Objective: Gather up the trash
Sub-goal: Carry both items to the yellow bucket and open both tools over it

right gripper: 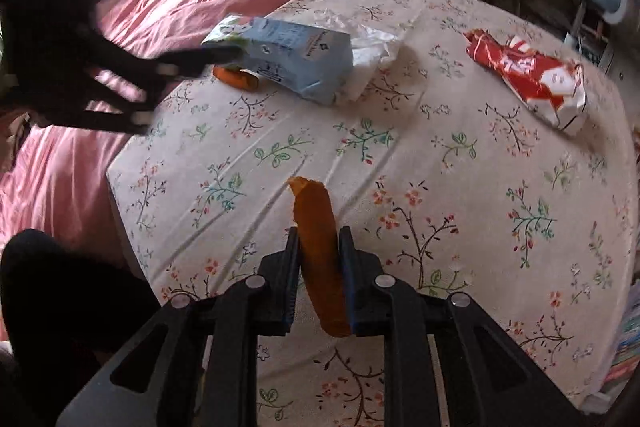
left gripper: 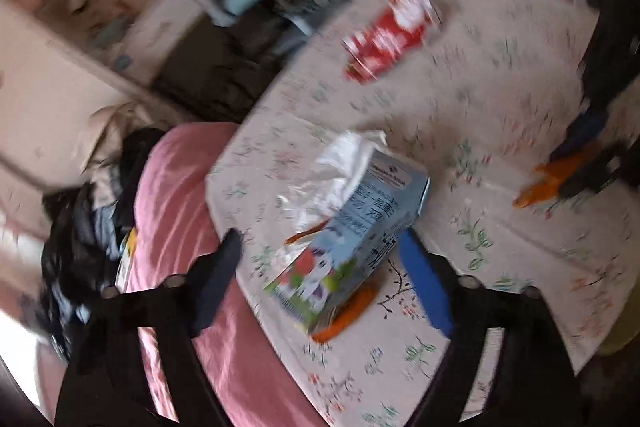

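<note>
Near the floral table's [right gripper: 400,155] edge at nine o'clock, beside the pink bedding [right gripper: 168,7], the left gripper [left gripper: 320,255] stood spread around the blue carton [left gripper: 360,227], not touching. The right gripper [right gripper: 319,243] pinched an orange wrapper [right gripper: 316,227]. A red packet [right gripper: 528,75] lay at two o'clock with bare cloth between. The carton's print was too blurred to read.
</note>
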